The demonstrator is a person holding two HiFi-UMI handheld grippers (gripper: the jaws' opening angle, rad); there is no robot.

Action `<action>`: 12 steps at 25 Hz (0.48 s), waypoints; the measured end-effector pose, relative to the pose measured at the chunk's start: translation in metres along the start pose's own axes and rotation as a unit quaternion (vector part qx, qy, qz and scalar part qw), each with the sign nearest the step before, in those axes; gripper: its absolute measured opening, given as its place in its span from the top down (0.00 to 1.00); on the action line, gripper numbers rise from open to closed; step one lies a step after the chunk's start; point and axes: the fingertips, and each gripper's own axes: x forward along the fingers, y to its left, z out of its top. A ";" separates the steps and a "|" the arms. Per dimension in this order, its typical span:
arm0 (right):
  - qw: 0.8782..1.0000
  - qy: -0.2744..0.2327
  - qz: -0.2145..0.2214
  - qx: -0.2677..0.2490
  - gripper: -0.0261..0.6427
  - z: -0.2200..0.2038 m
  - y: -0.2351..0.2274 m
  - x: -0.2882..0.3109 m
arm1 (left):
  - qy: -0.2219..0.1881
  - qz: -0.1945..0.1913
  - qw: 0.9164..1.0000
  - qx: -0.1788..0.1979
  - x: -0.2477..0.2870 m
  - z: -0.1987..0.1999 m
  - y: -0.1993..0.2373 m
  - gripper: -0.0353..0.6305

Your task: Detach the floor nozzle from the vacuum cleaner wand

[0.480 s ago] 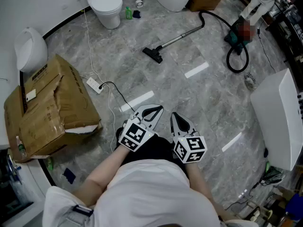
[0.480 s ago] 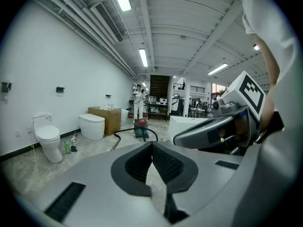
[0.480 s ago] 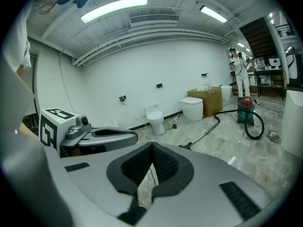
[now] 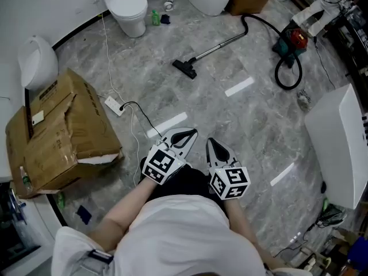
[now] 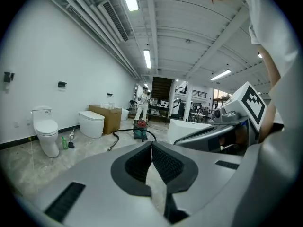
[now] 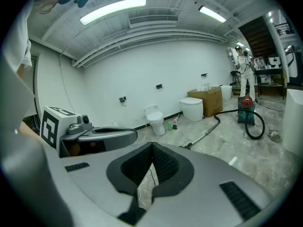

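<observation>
The black floor nozzle [image 4: 185, 68] lies on the grey stone floor, joined to the metal wand [image 4: 218, 46]. A black hose [image 4: 270, 27] runs from the wand to the red and teal vacuum canister [image 4: 292, 41]. All of it is far ahead of both grippers. My left gripper [image 4: 188, 133] and right gripper [image 4: 211, 141] are held side by side close to my body, both shut with nothing between the pads. In the right gripper view the nozzle [image 6: 185, 146] and wand [image 6: 204, 135] show just beyond the shut right gripper [image 6: 152, 146]. The left gripper [image 5: 152, 144] faces the canister [image 5: 140, 129].
A torn cardboard box [image 4: 60, 131] stands at the left, with a white power strip [image 4: 114, 103] and its cable beside it. Toilets [image 4: 127, 6] line the far wall near a green bottle [image 4: 156, 16]. A white cabinet [image 4: 339, 142] stands at the right. White tape strips [image 4: 238, 86] mark the floor.
Both grippers stay where they were, still shut. The person in white beside the canister has shifted slightly.
</observation>
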 end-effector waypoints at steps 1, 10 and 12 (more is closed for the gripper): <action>1.000 -0.005 0.005 0.003 0.94 0.001 -0.001 -0.001 | 0.000 0.003 1.000 -0.005 0.001 0.001 0.000 0.93; 0.999 -0.026 0.013 0.023 0.94 -0.001 -0.016 -0.018 | 0.001 0.002 1.000 -0.004 0.016 0.005 -0.016 0.93; 0.999 -0.024 0.013 0.022 0.94 -0.001 -0.018 -0.021 | 0.009 -0.004 1.000 0.002 0.019 0.003 -0.021 0.93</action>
